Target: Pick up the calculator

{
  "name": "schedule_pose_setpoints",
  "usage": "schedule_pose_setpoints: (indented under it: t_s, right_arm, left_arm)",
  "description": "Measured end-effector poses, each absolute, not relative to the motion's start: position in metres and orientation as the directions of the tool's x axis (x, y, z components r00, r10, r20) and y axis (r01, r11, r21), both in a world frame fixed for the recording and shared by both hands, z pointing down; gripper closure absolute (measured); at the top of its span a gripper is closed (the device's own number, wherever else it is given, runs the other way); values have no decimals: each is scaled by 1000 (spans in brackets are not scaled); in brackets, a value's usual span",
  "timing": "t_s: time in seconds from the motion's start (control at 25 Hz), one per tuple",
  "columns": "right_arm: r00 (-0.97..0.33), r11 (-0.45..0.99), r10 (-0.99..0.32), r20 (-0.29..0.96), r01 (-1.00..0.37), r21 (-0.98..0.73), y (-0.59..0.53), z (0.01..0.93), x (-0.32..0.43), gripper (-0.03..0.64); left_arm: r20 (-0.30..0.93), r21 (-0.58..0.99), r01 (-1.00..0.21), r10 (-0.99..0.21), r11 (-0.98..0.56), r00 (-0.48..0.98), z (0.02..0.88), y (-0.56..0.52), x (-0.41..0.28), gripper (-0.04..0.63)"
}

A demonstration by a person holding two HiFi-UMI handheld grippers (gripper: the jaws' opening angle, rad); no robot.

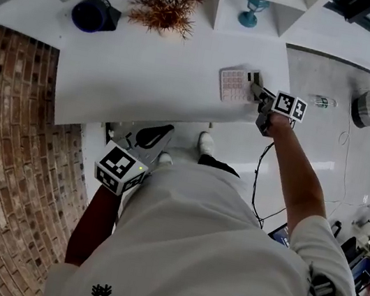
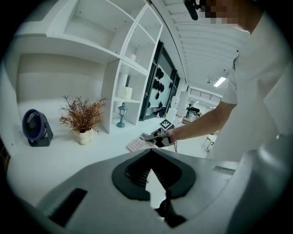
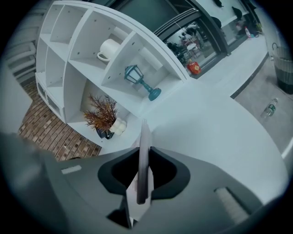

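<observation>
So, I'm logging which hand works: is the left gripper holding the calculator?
No, the left gripper is empty; the calculator is clamped in the right gripper at the desk edge.

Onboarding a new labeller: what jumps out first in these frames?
The right gripper, its fingers closed on the calculator at the white table's near right corner. Next, the dried plant and dark blue fan at the table's back, by the shelves.
</observation>
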State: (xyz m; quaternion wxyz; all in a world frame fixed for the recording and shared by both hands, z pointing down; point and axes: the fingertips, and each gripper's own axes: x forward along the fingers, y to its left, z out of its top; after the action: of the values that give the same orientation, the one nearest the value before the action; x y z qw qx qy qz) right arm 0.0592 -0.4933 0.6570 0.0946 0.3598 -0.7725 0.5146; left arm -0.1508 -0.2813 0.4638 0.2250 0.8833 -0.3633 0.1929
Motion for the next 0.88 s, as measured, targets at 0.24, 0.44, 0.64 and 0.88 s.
schedule_pose_setpoints:
  t_s: [0.24, 0.44, 0.64, 0.88]
  right_arm:
    - [-712, 252, -469, 522, -674, -694, -483, 632, 53, 538]
    - [-723, 293, -456, 519, -672, -680, -466, 608, 36, 538]
    - [-748, 342, -430, 505, -653, -676, -441, 580, 9, 538]
    - [-783, 405, -390, 484, -619, -673, -409, 549, -31, 538]
  left_arm:
    - [489, 260, -723, -559, -640, 670, 460, -262, -168, 589]
    - [463, 266, -719, -570, -642, 679, 460, -244, -187, 589]
    - [475, 238, -713, -561, -659, 677, 460, -225, -207, 589]
    - [436, 279, -710, -574, -647, 693, 458, -197, -225, 589]
